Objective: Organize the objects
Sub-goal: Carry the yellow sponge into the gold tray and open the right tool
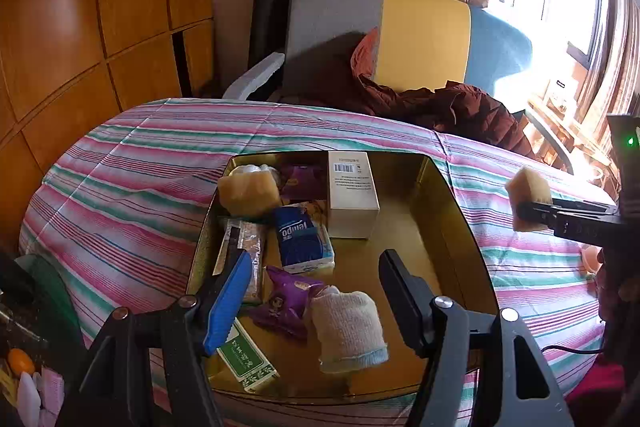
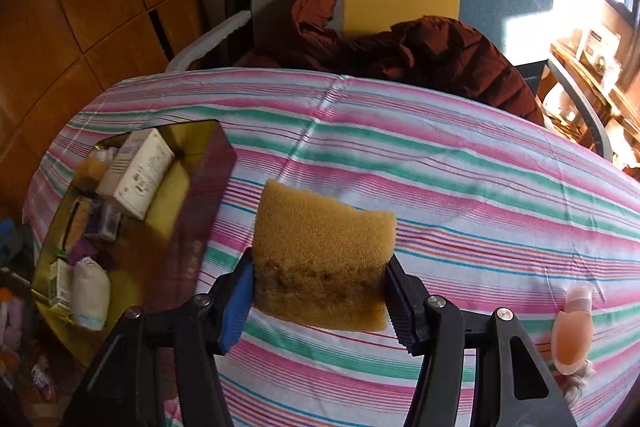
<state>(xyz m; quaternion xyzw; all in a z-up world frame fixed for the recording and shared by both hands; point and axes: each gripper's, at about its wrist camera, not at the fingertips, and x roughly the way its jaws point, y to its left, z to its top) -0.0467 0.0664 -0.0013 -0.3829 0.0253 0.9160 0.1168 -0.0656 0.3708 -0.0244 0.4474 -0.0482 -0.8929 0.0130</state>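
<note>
Gold-lined and rectangular, the open tin box (image 1: 432, 195) sits on the striped cloth (image 1: 132, 163) in the middle of the left wrist view, and the objects are packed mostly into its left half: a wrapped sponge (image 1: 248, 189) at the upper left corner, a cereal bar (image 1: 252, 251) below it, a green and white carton (image 1: 246, 359) at the lower left, then a blue tissue pack (image 1: 302, 239), a purple sachet (image 1: 290, 301), a rolled white cloth (image 1: 348, 331) and an upright cream carton (image 1: 352, 193) toward the centre. Across the bottom of that frame the left gripper (image 1: 316, 301) hangs above the box with its fingers spread wide and nothing between them (the white cloth lies below the gap, untouched). At the right edge the right gripper (image 1: 532, 213) shows side-on, pinching a yellow sponge (image 1: 528, 187) clear of the box. In the right wrist view the box (image 2: 208, 195) lies at the left, the sponge (image 2: 324, 259) fills the centre, squeezed between the right gripper's (image 2: 320, 291) blue and black pads above the cloth (image 2: 480, 187), and a peach-coloured plastic item (image 2: 572, 331) rests on the cloth at the lower right.
</note>
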